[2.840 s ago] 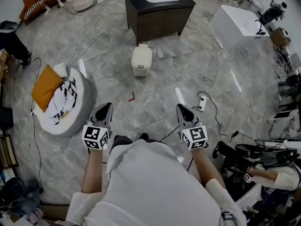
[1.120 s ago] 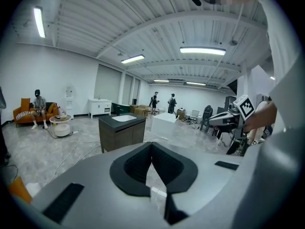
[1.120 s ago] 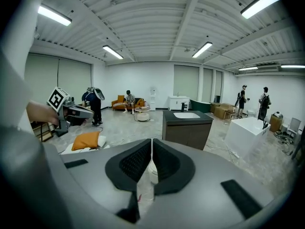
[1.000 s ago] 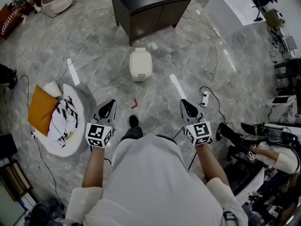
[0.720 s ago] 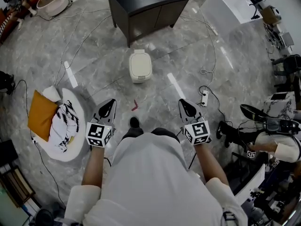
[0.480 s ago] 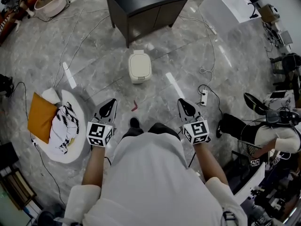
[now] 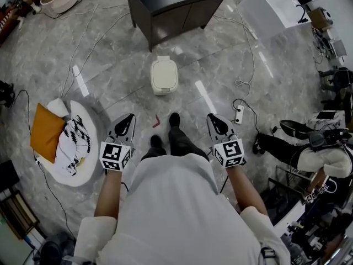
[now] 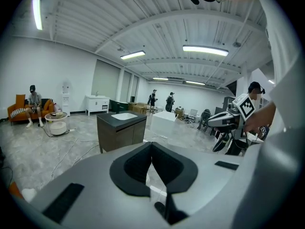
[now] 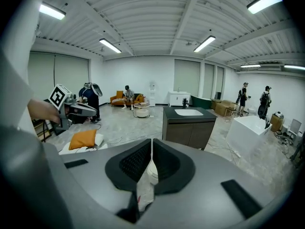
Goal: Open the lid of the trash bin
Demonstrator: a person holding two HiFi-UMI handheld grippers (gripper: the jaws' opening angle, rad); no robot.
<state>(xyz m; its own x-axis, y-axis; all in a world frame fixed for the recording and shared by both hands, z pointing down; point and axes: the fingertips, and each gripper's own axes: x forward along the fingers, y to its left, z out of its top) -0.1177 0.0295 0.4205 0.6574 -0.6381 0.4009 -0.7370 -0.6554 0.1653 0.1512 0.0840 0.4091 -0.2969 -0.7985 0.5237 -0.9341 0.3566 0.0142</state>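
**Grippers.** The left gripper (image 7: 127, 120) and right gripper (image 7: 213, 119) are held level at waist height, one on each side of the person's body, both pointing forward. In the left gripper view and the right gripper view, each pair of jaws stands pressed together at the tips, with nothing clamped between them. This is judged to be a carrying posture: closed and empty, the grippers are ready for use but not yet in reach of any object.

**Stance.** One shoe (image 7: 174, 119) is set ahead of the other shoe (image 7: 156, 142) on the marble floor (image 7: 110, 65). This suggests a walking approach and not a working position.

**Floor ahead.** A small red scrap (image 7: 156, 121) lies just beyond the shoes. A power strip (image 7: 239, 115) with its cable lies to the right, clear of the direct path.

**Task object.** The trash bin (image 7: 164, 75) stands on the floor straight ahead, well apart from both grippers. Its cream lid is down. It sits just in front of the dark sink cabinet (image 7: 165, 12), with open floor on the near side, so access from this direction is unobstructed.

**Status.** The lid has not been touched. The next step is judged to be closing the remaining gap, then lowering one gripper to the lid's front edge.
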